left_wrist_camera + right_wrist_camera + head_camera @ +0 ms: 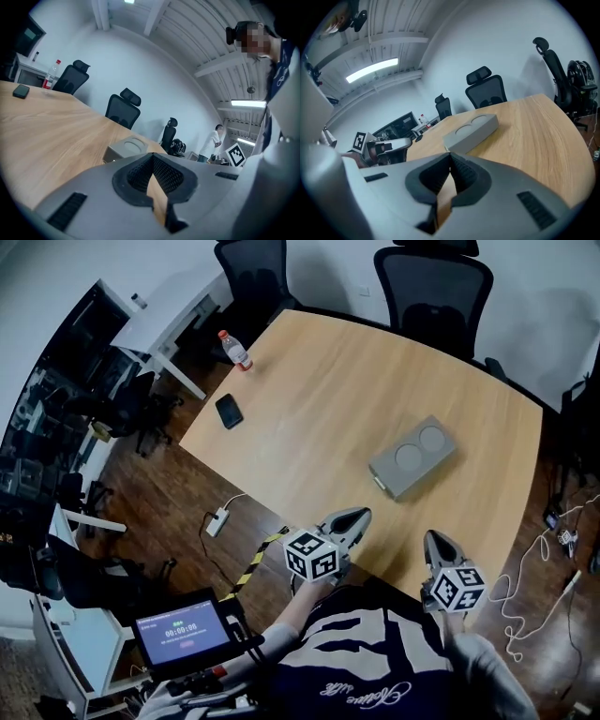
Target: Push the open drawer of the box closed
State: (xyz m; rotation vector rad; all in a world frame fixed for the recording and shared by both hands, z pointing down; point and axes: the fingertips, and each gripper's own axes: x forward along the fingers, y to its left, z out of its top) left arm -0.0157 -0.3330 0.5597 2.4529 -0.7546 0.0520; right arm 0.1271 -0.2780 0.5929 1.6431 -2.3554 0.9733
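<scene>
A grey box with two round recesses in its top lies on the wooden table, right of the middle. Its near short end faces me and shows a pale strip; I cannot make out how far the drawer stands out. My left gripper hovers at the table's near edge, a short way before that end, jaws shut and empty. My right gripper hangs beside it, also shut and empty. The box shows just past the left gripper and the box lies ahead of the right gripper.
A black phone and a red-capped bottle sit at the table's far left corner. Black office chairs stand behind the table. A screen is at my lower left; a power strip and cables lie on the floor.
</scene>
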